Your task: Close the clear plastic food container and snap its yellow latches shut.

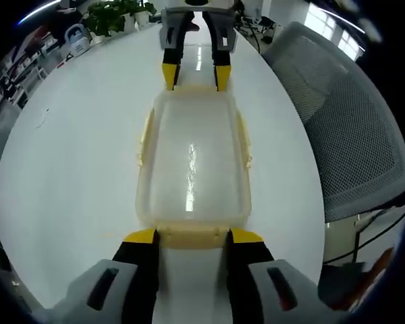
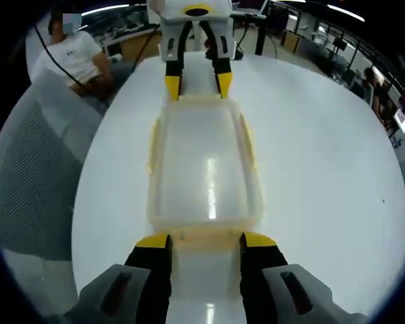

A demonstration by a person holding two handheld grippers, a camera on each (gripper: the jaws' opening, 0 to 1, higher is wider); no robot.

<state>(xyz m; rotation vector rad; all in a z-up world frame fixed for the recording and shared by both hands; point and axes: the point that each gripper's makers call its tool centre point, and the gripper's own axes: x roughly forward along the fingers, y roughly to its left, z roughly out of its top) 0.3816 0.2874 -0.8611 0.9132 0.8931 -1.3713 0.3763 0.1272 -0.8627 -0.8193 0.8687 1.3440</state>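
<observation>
The clear plastic container [image 1: 192, 162] [image 2: 204, 165] lies lengthwise on the white table [image 1: 74, 155], its lid resting on top. Pale yellow latches run along its long sides [image 1: 144, 138] [image 2: 248, 145] and its ends. My left gripper [image 1: 193, 236] [image 2: 198, 86] stands open at one short end, its yellow-tipped jaws either side of that end latch [image 1: 192, 237]. My right gripper [image 2: 206, 241] [image 1: 195, 79] is open at the opposite end, straddling the end latch [image 2: 206, 236] there. The two grippers face each other along the container.
A grey mesh chair [image 1: 344, 121] [image 2: 34, 175] stands close to one long edge of the table. A potted plant [image 1: 111, 17] sits at the table's far end. A person in a white shirt [image 2: 74, 54] sits beyond the chair. Desks fill the background.
</observation>
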